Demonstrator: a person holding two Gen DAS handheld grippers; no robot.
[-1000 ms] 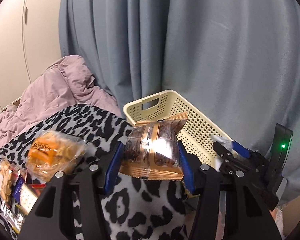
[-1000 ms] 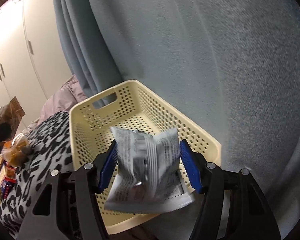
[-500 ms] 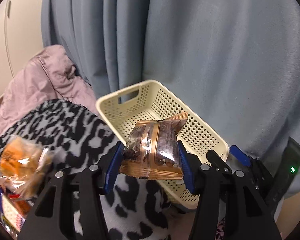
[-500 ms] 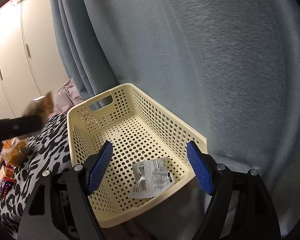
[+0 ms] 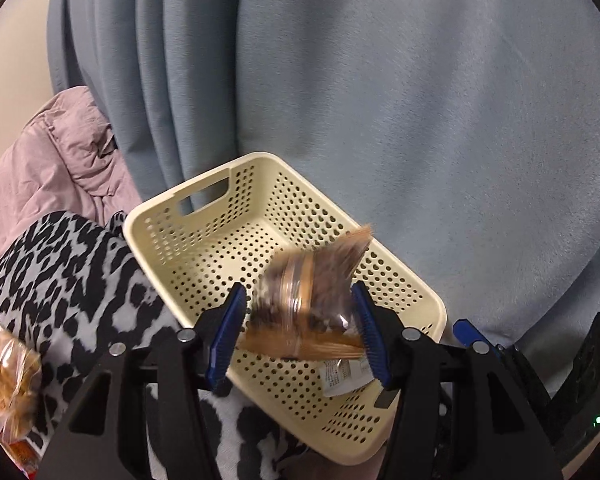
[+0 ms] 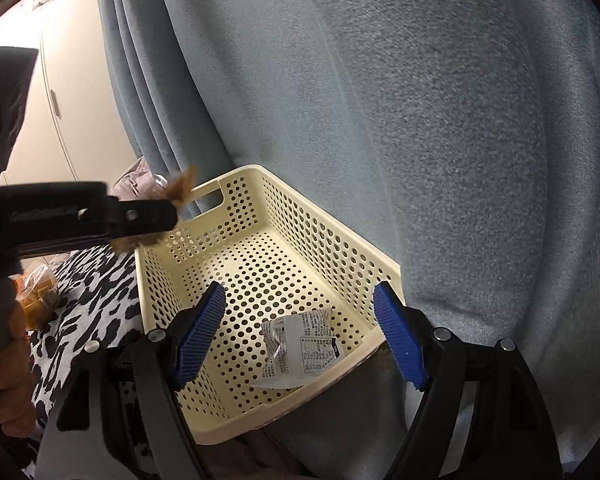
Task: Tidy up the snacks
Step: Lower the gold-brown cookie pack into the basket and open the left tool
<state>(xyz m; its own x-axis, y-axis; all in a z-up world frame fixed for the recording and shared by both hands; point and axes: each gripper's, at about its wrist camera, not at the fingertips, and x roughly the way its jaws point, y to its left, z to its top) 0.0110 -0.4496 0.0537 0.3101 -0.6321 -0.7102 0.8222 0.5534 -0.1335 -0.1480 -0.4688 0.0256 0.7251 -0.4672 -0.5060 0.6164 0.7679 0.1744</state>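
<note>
My left gripper (image 5: 300, 330) holds a brown snack packet (image 5: 308, 300) between its blue pads, above the cream perforated basket (image 5: 204, 216). The packet is motion-blurred and there is a small gap at the left pad, so the grip is unclear. A white snack packet (image 6: 300, 350) lies on the basket floor (image 6: 260, 264); it also shows in the left wrist view (image 5: 346, 376). My right gripper (image 6: 300, 340) is open and empty above the basket's near end. The left gripper also shows in the right wrist view (image 6: 152, 216) with the brown packet's edge (image 6: 182, 188).
The basket sits at the edge of a leopard-print blanket (image 5: 60, 280), against a blue-grey curtain (image 5: 380, 100). An orange snack bag (image 5: 4, 384) lies on the blanket at left. A pink duvet (image 5: 48, 160) lies behind. White cupboard doors (image 6: 72, 100) stand at far left.
My right gripper opened and dropped the white packet into the basket. My left gripper carried the brown packet rightward over the basket; the packet is now blurred and tilted.
</note>
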